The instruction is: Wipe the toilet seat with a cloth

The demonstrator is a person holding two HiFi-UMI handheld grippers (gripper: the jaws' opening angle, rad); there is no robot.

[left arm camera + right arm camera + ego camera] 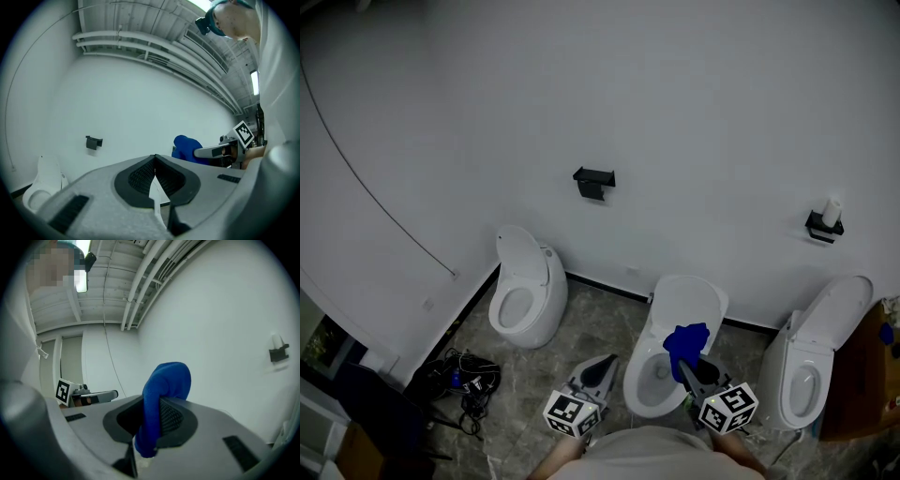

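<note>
Right gripper point(154, 414) is closest to the lens and it's clamped on the blue cloth point(165, 383). The cloth pokes up out of the jaws in a soft folded hump, with a short tail hanging below. Left gripper point(154, 165) is pinched together on nothing, just sitting beside the other one. Looking down from the head view, the cloth looks to be held in the air over the middle toilet, not touching the toilet seat point(634, 380) yet. The lid point(689, 300) is flipped up toward the wall. On either side, well apart, are the left toilet point(527, 298) and the right toilet point(814, 370), lids up too. My take on handling: the cloth's light and floppy, so it'll bunch and drag rather than push back. The grip low on the fold seems fine, since it leaves a wad sticking out to do the wiping. The seat looks hard and glossy, probably slick, so I'd press the wad to the rim and keep the jaw tips off it.
</note>
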